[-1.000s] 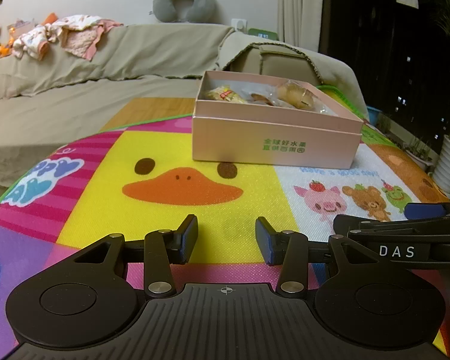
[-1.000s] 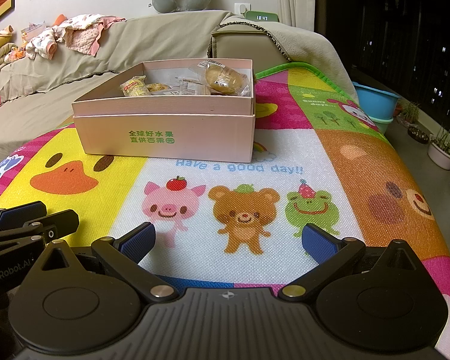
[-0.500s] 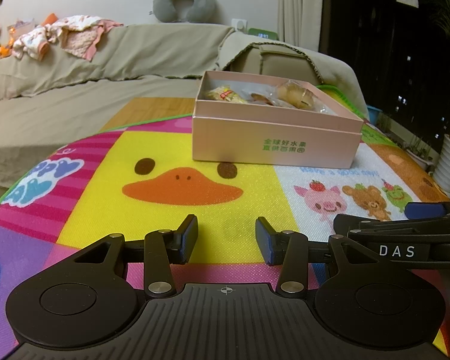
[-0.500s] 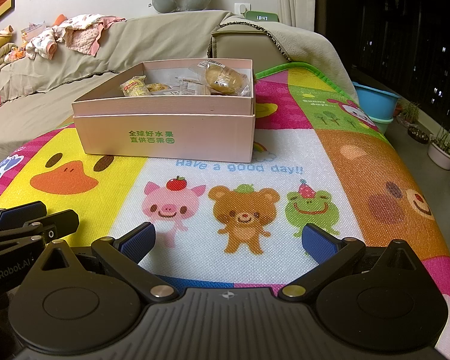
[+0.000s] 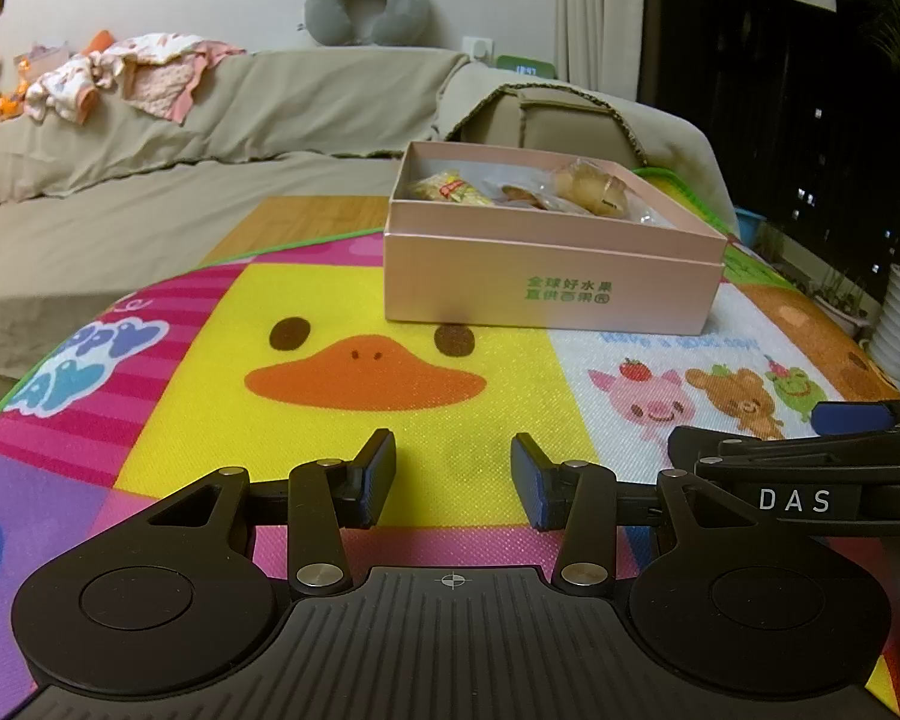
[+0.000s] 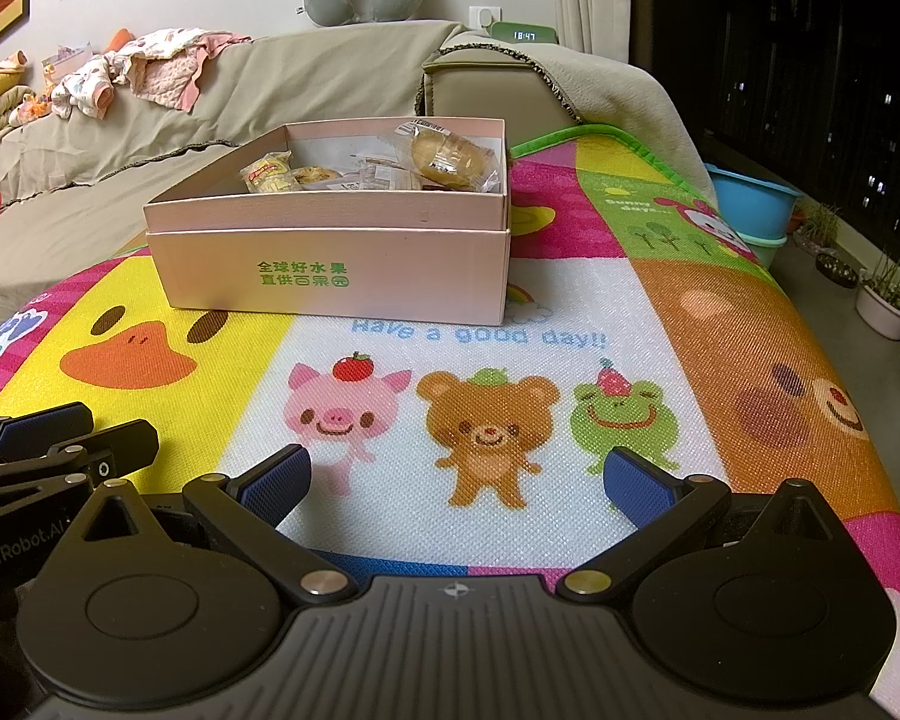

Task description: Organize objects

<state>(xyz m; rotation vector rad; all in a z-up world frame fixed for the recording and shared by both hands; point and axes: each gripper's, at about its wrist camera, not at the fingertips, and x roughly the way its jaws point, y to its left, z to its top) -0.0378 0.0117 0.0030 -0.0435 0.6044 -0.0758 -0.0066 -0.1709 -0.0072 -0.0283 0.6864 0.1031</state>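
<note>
Nothing has shifted: wrapped snacks sit in the pink box; left gripper part-open, right gripper wide, both empty.

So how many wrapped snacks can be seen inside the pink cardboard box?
4 at least, inside the pink cardboard box: a yellow packet at the left, a round golden cake at the right, and two paler packs between. More may lie hidden below.
</note>
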